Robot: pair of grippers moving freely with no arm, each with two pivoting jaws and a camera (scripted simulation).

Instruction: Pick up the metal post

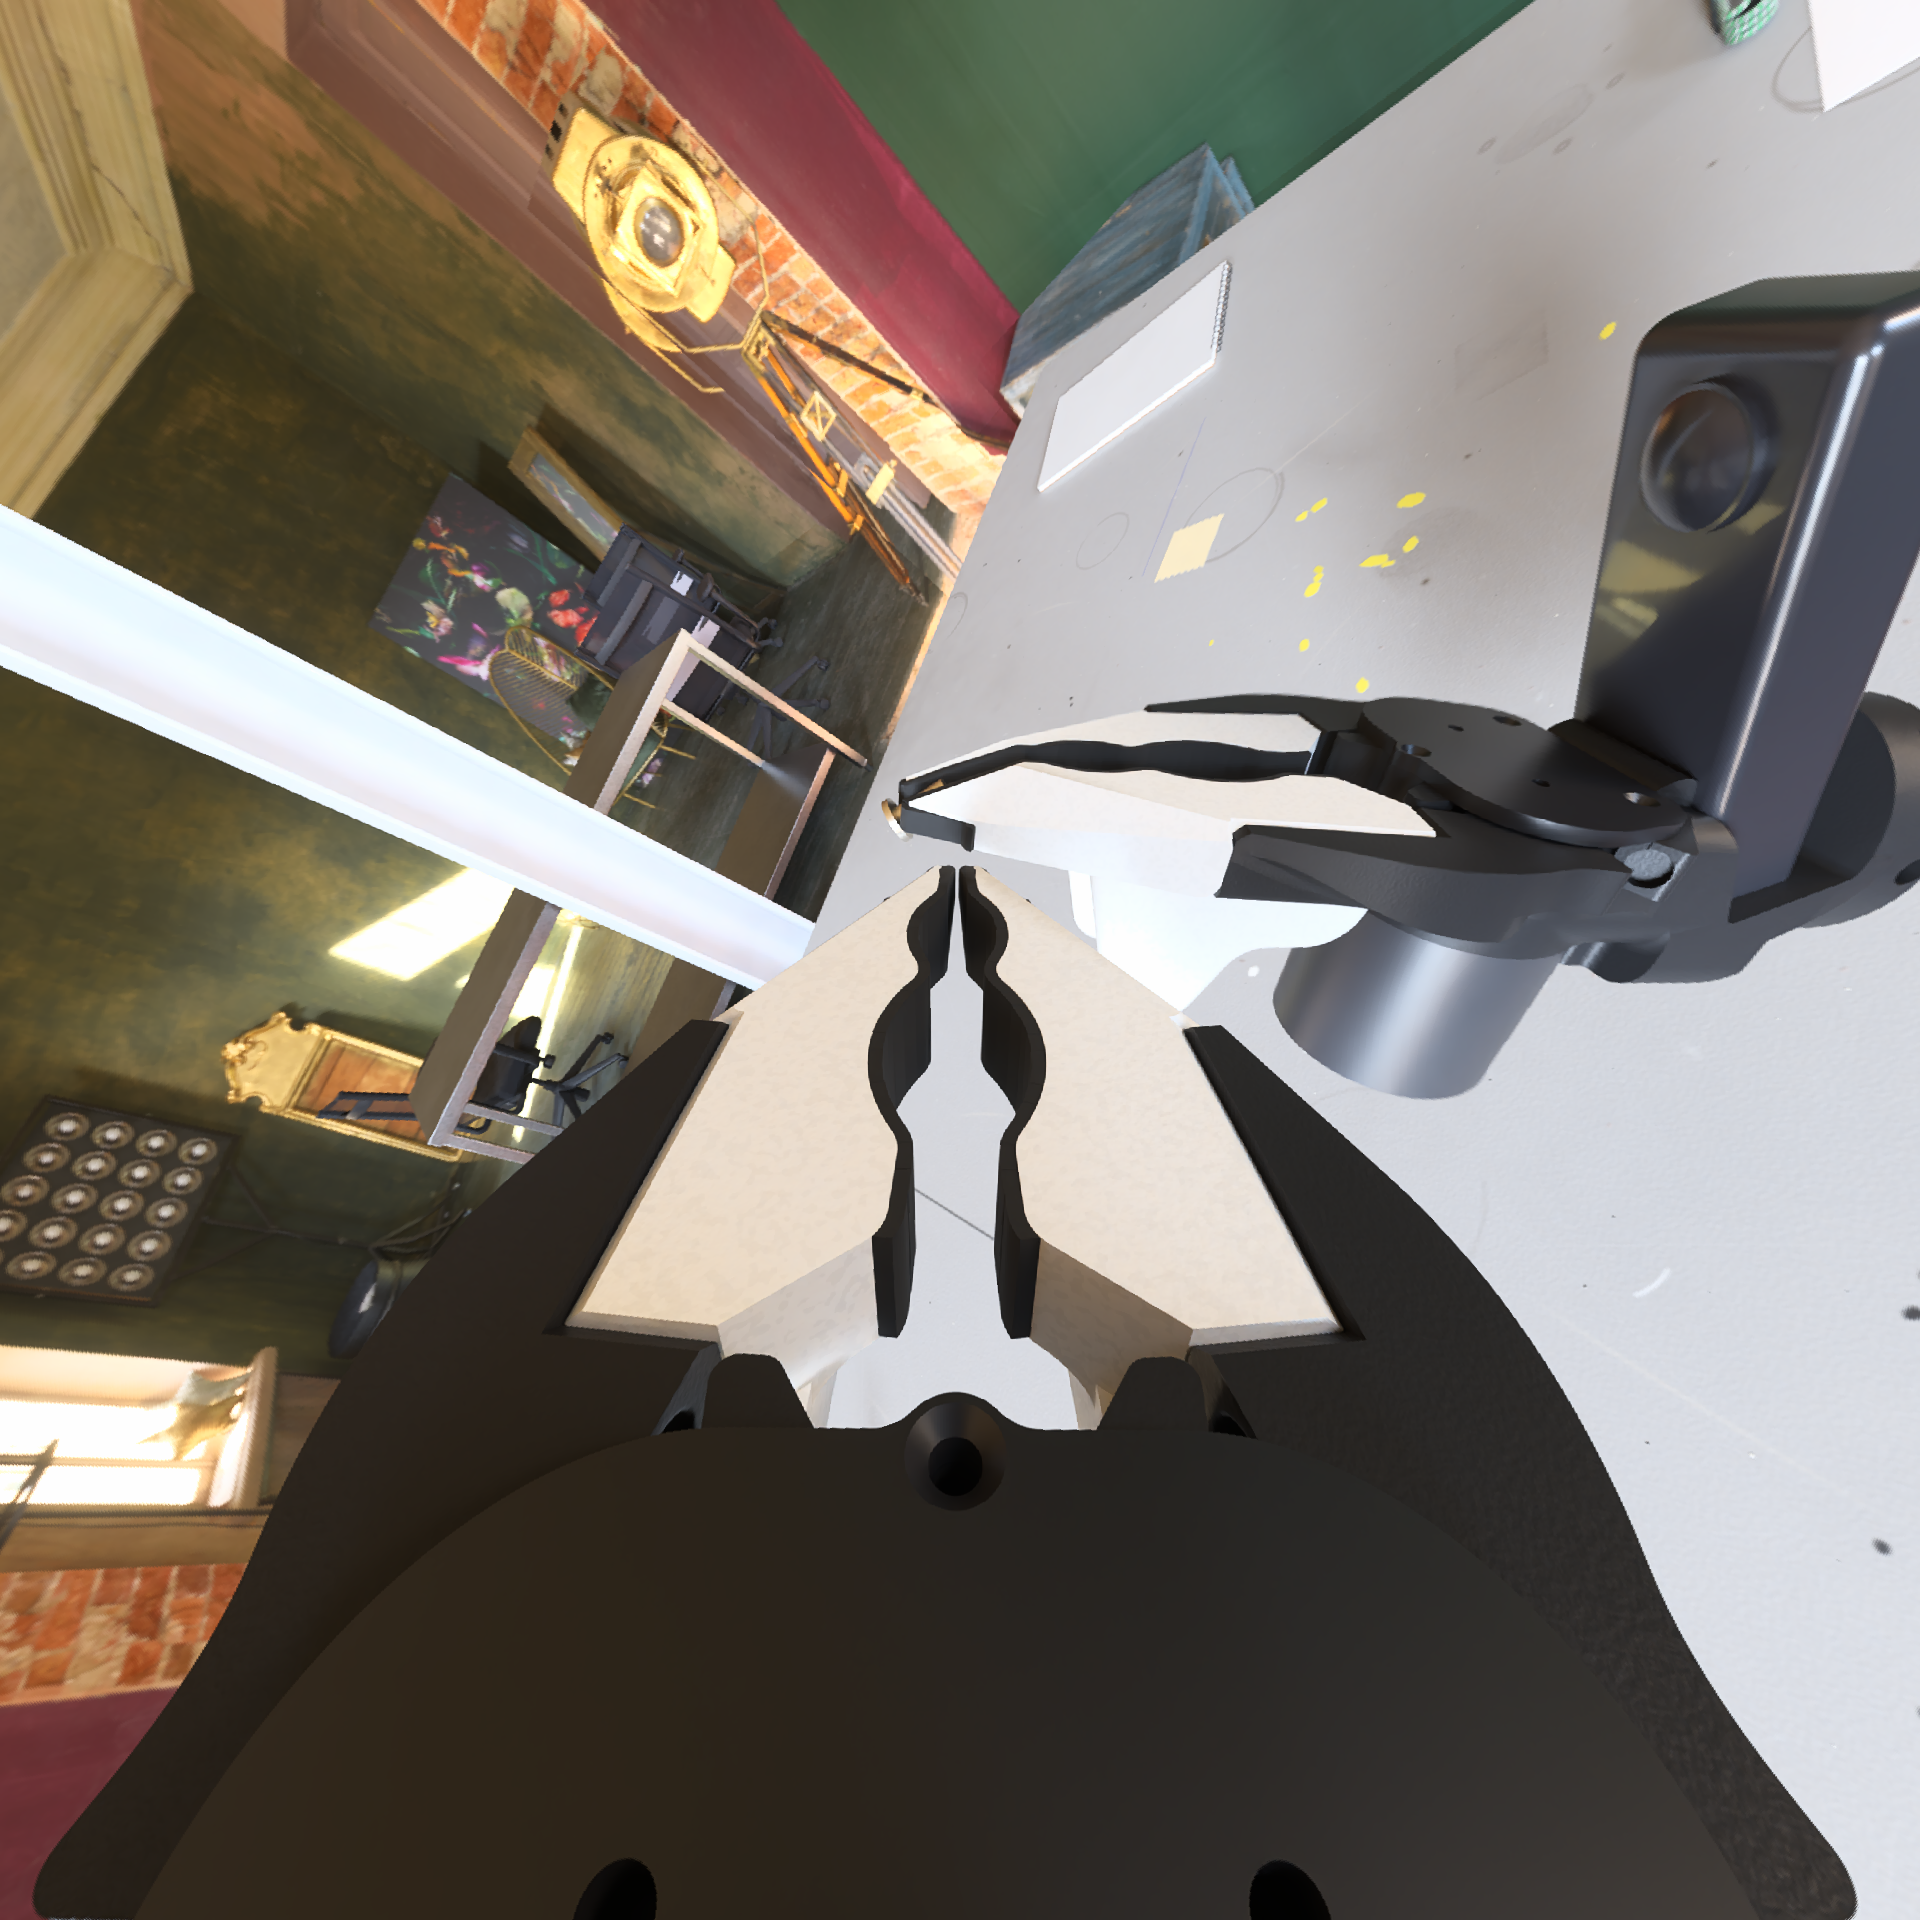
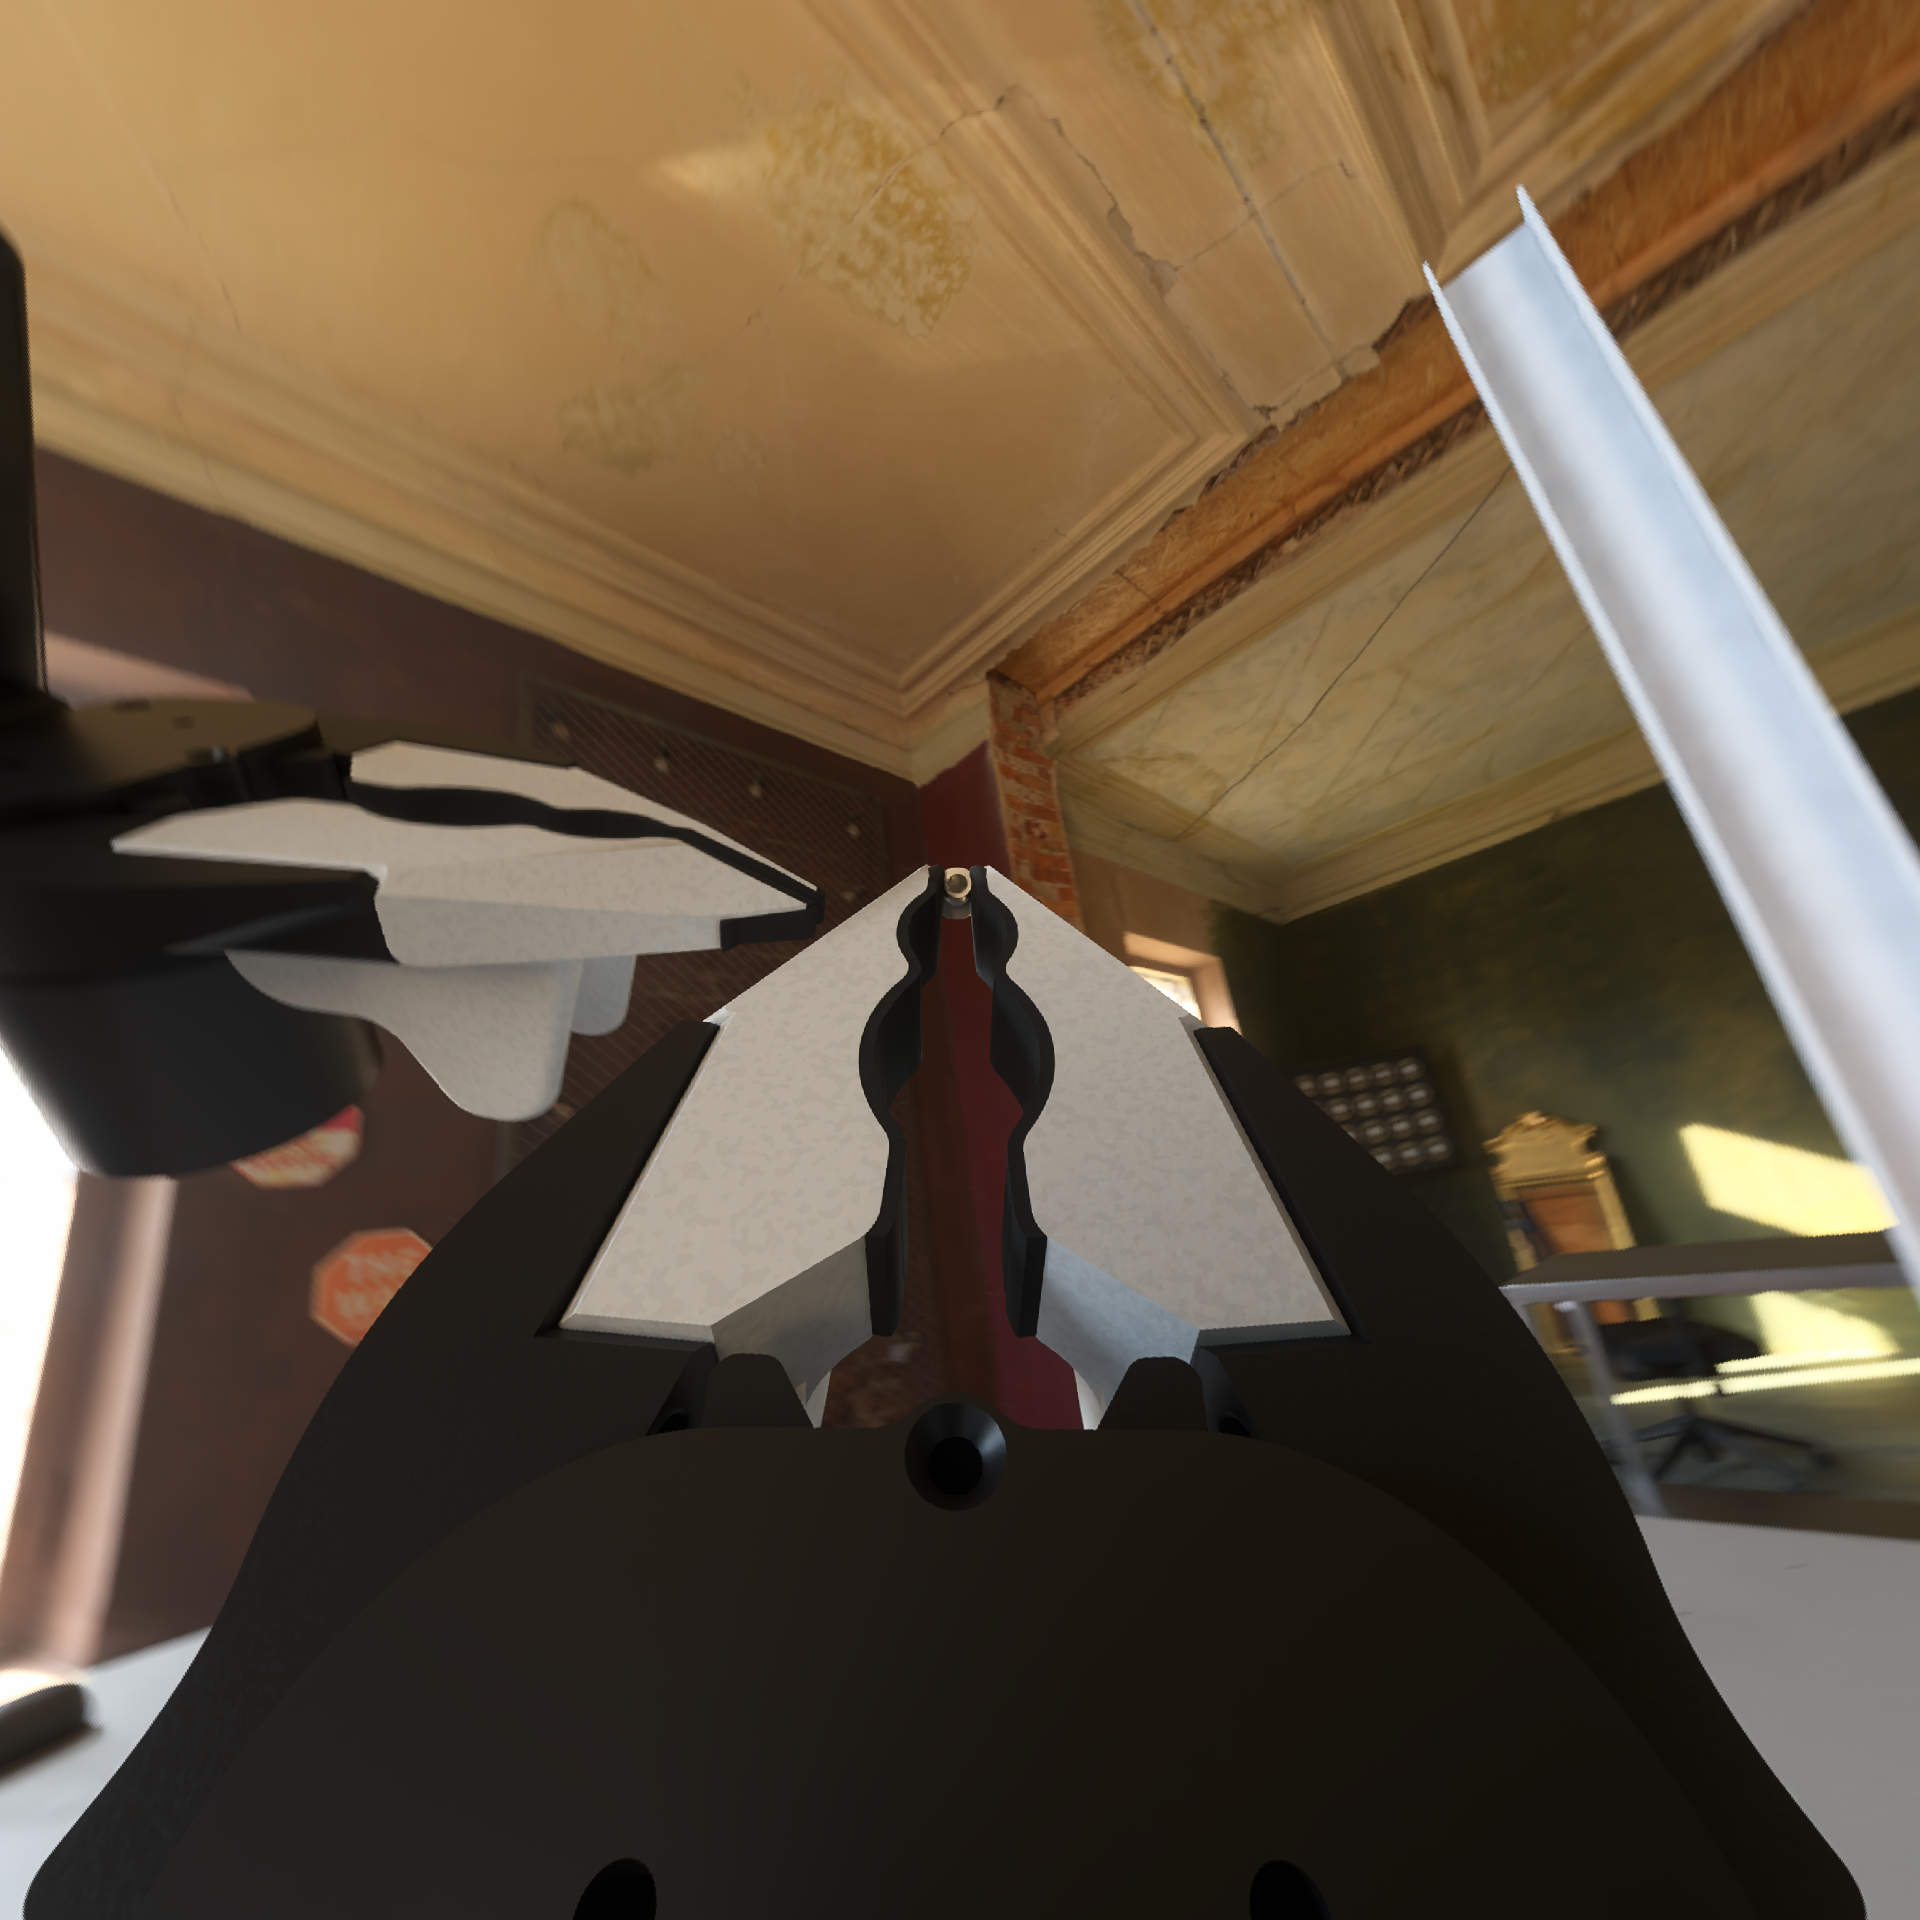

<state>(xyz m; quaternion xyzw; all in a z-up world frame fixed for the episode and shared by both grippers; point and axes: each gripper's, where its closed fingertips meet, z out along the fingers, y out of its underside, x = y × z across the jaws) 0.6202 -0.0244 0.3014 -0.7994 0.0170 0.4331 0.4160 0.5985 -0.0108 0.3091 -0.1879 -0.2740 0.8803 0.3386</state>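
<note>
Metal post [image 2: 957, 884] pinched at right hand-held gripper [image 2: 957, 891] fingertips.

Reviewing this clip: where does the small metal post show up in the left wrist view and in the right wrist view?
Left wrist view: the metal post sits just above centre, pinched at the tips of the right gripper, which reaches in from the right.
Right wrist view: the metal post is above centre, end-on between the right gripper's own fingertips.
Shared landmark: the long pale bar.
</note>
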